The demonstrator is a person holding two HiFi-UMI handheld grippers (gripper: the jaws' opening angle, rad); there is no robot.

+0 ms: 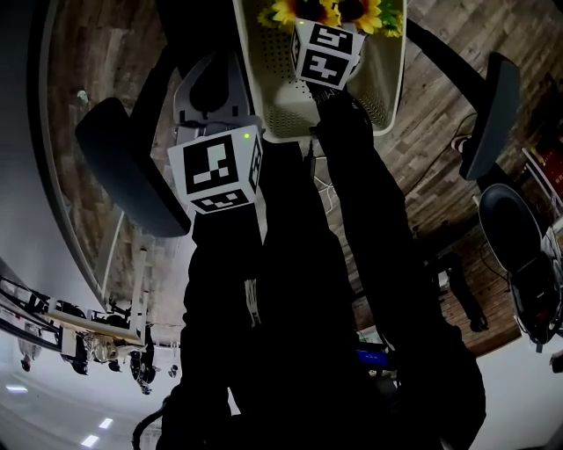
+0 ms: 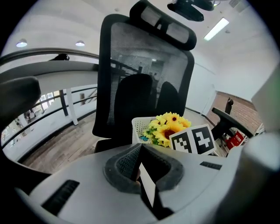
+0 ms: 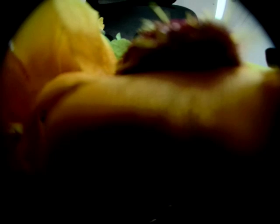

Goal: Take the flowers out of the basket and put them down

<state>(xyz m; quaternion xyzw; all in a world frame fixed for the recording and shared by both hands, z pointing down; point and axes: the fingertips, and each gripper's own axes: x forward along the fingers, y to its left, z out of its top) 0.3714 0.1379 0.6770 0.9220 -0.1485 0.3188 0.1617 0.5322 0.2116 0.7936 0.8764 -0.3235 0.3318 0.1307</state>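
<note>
A: Flowers (image 1: 327, 12), where are they?
B: In the white plastic basket (image 1: 387, 79), at its far end. They have yellow petals round dark brown middles, with green leaves. The basket's walls are pierced with small holes.
A: And the right claw (image 1: 327, 35)?
B: In among the blooms. Its own view is all blurred petals, so I cannot tell how its jaws stand.
A: The left claw (image 2: 141, 164)?
B: Beside the basket, dark ribbed pads pressed together, gripping nothing. A black mesh chair (image 2: 144, 65) stands behind.
</note>
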